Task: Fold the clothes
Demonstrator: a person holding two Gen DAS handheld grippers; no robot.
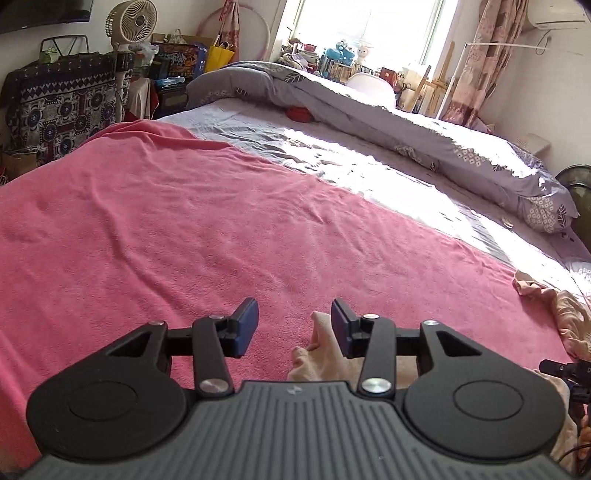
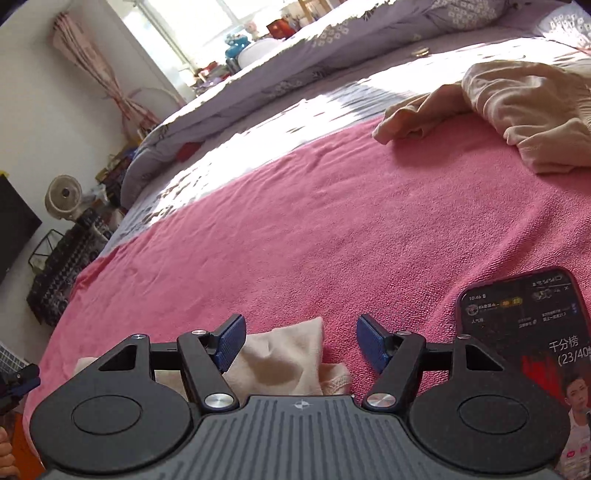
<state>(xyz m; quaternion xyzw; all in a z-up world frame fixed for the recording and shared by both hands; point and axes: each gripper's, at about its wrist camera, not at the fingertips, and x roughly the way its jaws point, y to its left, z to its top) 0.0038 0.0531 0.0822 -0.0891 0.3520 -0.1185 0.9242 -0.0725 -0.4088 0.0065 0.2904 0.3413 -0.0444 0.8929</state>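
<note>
Fan: a small round fan (image 1: pixel 128 21) stands far off at the left, past the bed.
Pink blanket: a big pink blanket (image 1: pixel 177 221) covers the near part of the bed and has soft wrinkles.
Left gripper: the left gripper (image 1: pixel 294 325) hangs low over the pink blanket. Its jaws are wide apart and hold nothing.
Near cloth: a pale peach cloth (image 1: pixel 314 354) lies flat on the blanket — its tip pokes up between the left gripper's fingers, close to the right one. The right wrist view shows this cloth (image 2: pixel 284 354) under the right gripper too.
Right gripper: the right gripper (image 2: pixel 301 341) is low over the same cloth. Its jaws are wide apart and grip nothing — the cloth is under the left finger, and pink blanket shows by the right one.
Far clothes: a rumpled heap of peach clothes (image 2: pixel 517 107) sits farther back at the right, at the blanket's edge.
Phone: a phone (image 2: pixel 524 332) lies on the blanket just right of the right gripper, screen lit.
</note>
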